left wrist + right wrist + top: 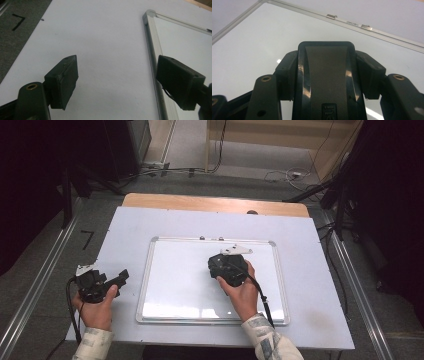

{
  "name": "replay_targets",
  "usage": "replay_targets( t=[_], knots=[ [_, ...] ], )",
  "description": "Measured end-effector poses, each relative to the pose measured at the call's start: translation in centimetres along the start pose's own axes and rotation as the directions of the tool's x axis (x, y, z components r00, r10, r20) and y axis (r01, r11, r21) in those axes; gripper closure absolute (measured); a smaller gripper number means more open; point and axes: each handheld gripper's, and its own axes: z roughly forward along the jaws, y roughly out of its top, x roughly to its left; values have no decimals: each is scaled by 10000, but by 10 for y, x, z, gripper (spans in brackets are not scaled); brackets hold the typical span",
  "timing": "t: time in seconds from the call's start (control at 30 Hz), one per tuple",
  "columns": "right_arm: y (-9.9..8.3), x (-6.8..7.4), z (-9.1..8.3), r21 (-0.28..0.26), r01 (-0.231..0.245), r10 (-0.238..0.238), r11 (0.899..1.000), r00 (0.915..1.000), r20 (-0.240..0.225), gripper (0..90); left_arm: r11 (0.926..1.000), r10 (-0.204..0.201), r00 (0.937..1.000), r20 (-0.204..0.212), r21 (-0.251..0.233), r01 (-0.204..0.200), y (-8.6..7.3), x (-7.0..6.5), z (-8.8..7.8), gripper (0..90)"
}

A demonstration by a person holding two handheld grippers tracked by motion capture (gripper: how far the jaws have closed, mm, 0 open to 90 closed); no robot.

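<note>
White sheeting covers the table (125,225), and a framed whiteboard (175,280) lies flat at its middle. Over the board's right half, the right gripper (325,58) is clamped on a black eraser (325,75) — both pads press its sides, and the eraser's grey face runs along the jaws toward the far frame edge with its two metal clips (331,16). That hand comes in from the near edge, wrist angled left. Bare board lies all round it. At the near left, the left gripper (116,80) rests low over the sheet, jaws spread with nothing between them, one jaw over the board's left frame.
</note>
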Motion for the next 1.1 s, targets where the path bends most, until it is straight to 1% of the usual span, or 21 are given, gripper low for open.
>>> replay_targets(
  t=[0.13, 0.2, 0.27, 0.37, 0.43, 0.5, 0.57, 0.63, 0.8, 0.83, 0.87, 1.0, 1.1],
  knots=[
    [1, -10, -2, -75, -276, 276, 9996, 9996, 91, 390, 10000, 4, 10000, 3, 8, -4, 0, 0, 0, 192],
    [2, -16, -4, -128, -361, 364, 9993, 9990, 241, 390, 10000, 3, 10000, 1, 12, -3, 0, 0, 0, 192],
    [2, -23, -6, -182, -551, 558, 9983, 9978, 363, 390, 10000, 7, 10000, 0, 19, -7, 0, 0, 0, 192],
    [3, -38, -7, -296, -766, 788, 9966, 9936, 805, 390, 10000, -1, 10000, 4, 16, 1, 0, 0, 0, 192],
    [4, -52, -7, -394, -1044, 1083, 9938, 9871, 1182, 390, 10000, -4, 10000, 18, 17, 4, 0, 0, 1, 192],
    [3, -67, -6, -506, -1523, 1583, 9870, 9761, 1488, 390, 10000, -5, 10000, 17, 33, 5, 0, 0, 1, 192],
    [3, -81, -5, -560, -1699, 1775, 9839, 9660, 1880, 389, 10000, -16, 10000, 17, 37, 16, 0, 0, 1, 192],
    [2, -91, -4, -568, -1866, 1946, 9808, 9552, 2229, 389, 10000, -32, 10000, 17, 39, 32, 1, 1, 1, 192],
    [-1, -111, 0, -584, -2227, 2302, 9731, 9328, 2775, 389, 10000, -20, 10000, 24, 21, 20, 1, 0, 1, 192],
    [-1, -115, 1, -542, -2310, 2368, 9714, 9290, 2843, 390, 10000, -19, 10000, 21, 23, 19, 1, 0, 1, 192],
    [-2, -118, 2, -563, -2296, 2359, 9717, 9276, 2897, 389, 10000, -10, 10000, 19, 44, 9, 1, 0, 1, 192],
    [-4, -125, 7, -471, -2101, 2140, 9765, 9224, 3215, 390, 10000, -9, 10000, 14, 40, 9, 1, 0, 1, 192],
    [-5, -130, 11, -516, -2218, 2258, 9737, 9118, 3430, 389, 10000, -7, 10000, 10, 38, 7, 1, 0, 1, 192]
  ],
)
